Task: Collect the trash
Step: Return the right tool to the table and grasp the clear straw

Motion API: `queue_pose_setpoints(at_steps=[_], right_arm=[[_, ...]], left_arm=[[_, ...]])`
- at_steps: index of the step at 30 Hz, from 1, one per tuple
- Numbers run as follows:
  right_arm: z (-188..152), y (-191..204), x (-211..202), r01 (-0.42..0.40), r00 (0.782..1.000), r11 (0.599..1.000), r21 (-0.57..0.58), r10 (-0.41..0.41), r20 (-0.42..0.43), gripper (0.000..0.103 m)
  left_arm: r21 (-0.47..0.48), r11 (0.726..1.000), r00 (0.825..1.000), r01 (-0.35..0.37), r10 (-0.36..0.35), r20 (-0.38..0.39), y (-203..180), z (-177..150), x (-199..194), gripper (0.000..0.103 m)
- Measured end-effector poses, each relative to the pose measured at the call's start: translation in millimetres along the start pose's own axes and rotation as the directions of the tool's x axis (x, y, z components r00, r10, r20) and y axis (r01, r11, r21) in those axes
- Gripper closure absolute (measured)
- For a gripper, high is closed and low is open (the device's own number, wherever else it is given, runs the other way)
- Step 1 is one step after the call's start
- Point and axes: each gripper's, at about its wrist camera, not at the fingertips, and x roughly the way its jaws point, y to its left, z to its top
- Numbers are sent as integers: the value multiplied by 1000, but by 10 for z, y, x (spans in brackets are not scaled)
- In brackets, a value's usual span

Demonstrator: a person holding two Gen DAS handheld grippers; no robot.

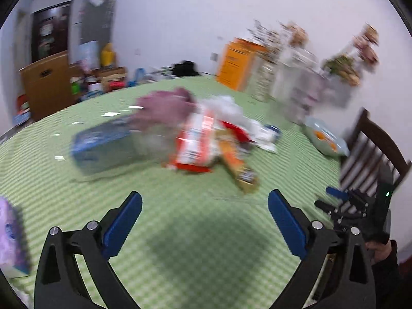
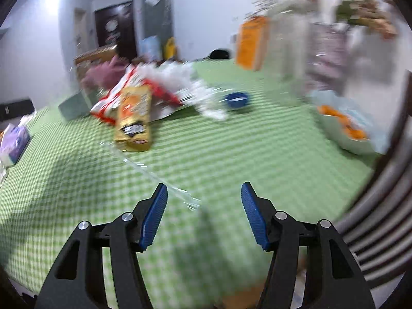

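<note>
Left gripper (image 1: 204,220): spread wide, empty, low over the table (image 1: 180,244). Right gripper (image 2: 204,212): likewise parted, empty. Wrappers (image 1: 206,139): heaped ahead of both, well apart, presumably piled for collection. Yellow packet (image 2: 134,119): nearest, ahead-left of right gripper.

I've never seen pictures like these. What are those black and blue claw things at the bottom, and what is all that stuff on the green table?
They are two grabbing tools, one in each of a person's hands. A small camera rides on each tool and looks forward, so you get one picture from the left gripper and one from the right gripper. The blue parts are the pads of the jaws. Both stand wide open and hold nothing. Ahead, on the green checked tablecloth, lies a pile of trash: a red and white wrapper, a yellow snack bag and crumpled white plastic. Everything is blurry.
</note>
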Motion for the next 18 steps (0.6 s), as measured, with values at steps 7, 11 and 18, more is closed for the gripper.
queue_pose_setpoints(at_steps=[7, 11, 18], right_arm=[[221, 485, 468, -87, 994, 984, -156, 74, -85, 62], [259, 612, 645, -128, 986, 976, -179, 105, -131, 64], [270, 574, 698, -166, 979, 978, -123, 149, -138, 87]], left_arm=[[-24, 992, 992, -127, 128, 8, 582, 34, -79, 8], [40, 983, 984, -177, 177, 1, 695, 137, -5, 8], [123, 971, 979, -204, 205, 2, 812, 419, 262, 8]])
